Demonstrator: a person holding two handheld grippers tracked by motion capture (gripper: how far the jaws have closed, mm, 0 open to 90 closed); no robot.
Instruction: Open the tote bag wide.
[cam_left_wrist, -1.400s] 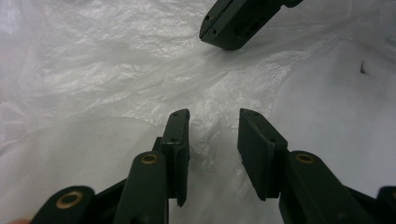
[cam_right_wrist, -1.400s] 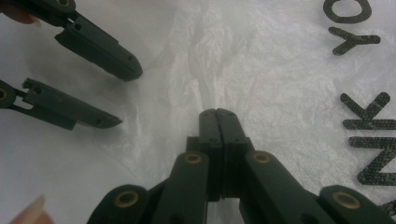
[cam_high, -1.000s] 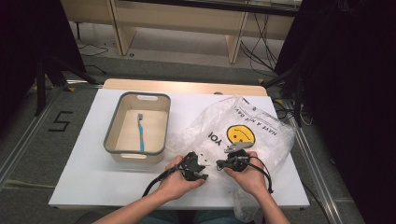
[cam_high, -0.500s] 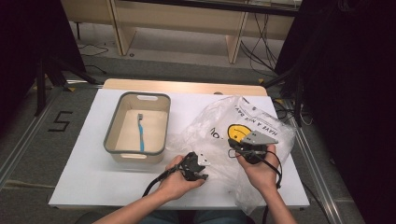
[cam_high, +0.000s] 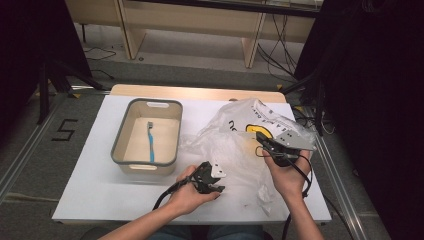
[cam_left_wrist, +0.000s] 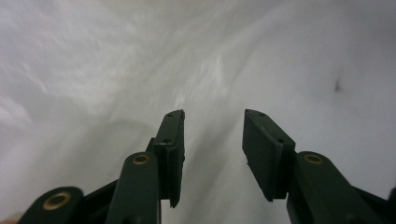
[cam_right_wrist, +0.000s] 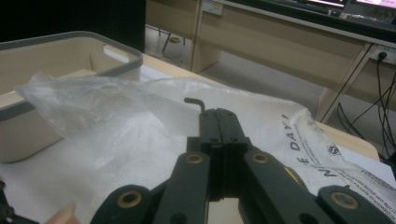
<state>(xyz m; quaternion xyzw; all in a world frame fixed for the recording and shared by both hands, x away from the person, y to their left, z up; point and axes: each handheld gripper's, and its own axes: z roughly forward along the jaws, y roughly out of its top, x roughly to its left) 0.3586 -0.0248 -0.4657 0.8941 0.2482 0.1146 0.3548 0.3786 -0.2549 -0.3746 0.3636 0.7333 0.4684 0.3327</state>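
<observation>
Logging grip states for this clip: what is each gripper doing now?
Left gripper: open, bag film ahead, jaws just opening.
Right gripper: shut on the bag, lifting it.

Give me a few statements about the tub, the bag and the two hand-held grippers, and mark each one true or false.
1. A blue toothbrush lies inside the tub. True.
2. The right gripper has its jaws spread wide apart. False: they are shut together, pinching the film of the plastic bag.
3. The left gripper has a gap between its jaws, which have just been opening. True; only the bag's white film shows ahead of them.
4. The bag lies inside the tub. False: it sits on the white table, to the right of the tub in the high view.
5. The bag carries a yellow print and black lettering. True.
</observation>
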